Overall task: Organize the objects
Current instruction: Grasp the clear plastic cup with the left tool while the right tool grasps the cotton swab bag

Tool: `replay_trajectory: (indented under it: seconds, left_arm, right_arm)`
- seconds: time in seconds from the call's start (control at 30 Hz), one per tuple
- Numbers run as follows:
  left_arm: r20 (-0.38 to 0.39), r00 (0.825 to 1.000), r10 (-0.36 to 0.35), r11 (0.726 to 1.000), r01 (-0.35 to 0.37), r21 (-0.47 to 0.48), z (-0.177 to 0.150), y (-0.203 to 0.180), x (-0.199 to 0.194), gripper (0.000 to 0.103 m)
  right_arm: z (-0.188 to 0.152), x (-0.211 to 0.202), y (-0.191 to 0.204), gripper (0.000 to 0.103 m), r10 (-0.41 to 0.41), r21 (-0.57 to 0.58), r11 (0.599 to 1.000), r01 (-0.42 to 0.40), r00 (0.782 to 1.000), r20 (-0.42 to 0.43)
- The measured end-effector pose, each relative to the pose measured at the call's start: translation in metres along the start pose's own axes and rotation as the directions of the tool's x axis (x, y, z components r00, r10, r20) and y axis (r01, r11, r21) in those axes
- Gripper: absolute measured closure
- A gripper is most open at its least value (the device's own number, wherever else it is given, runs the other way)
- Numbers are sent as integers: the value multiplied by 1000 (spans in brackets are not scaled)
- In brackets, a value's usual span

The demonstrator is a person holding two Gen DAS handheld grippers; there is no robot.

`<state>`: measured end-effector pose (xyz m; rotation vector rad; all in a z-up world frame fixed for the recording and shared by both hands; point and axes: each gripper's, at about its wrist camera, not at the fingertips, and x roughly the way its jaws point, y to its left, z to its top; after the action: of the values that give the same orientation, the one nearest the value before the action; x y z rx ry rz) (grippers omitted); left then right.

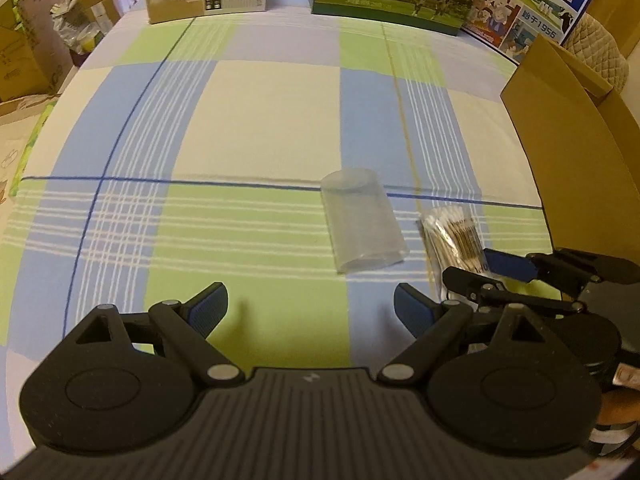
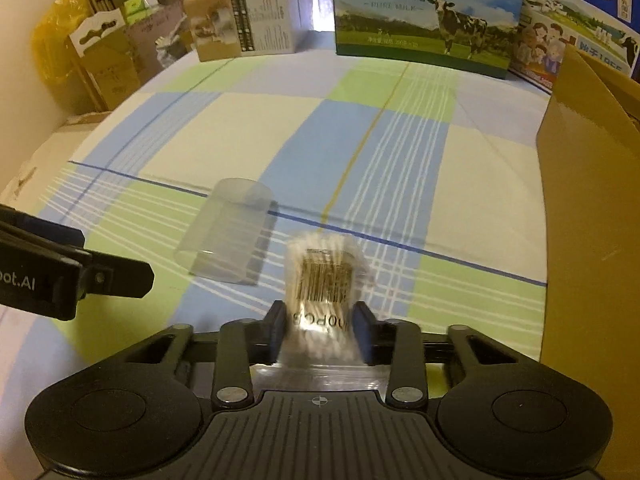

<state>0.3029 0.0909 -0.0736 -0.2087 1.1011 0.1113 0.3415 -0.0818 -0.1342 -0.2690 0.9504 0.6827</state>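
The right gripper [image 2: 320, 326] is closed on a clear packet of cotton swabs [image 2: 322, 276] — pinched between both blue pads, barcode facing up, its outline blurred. The left gripper [image 1: 310, 306] is spread wide with nothing between its fingers. Just beyond the packet, a transparent cylindrical container [image 1: 362, 220] lies on its side on the checked tablecloth [image 1: 248, 120] covering the table. A brown cardboard box [image 2: 592, 200] stands at the right edge — milk cartons [image 2: 428, 12] are lined along the far side.
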Motion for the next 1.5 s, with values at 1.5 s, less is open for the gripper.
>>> replay_trajectory:
  seconds: [1.5]
  left_arm:
    - [-12,999,39,990,-37,133,13,-22,49,54]
  right_arm:
    - [6,11,-21,76,-21,-3,1000,21,1000,-6]
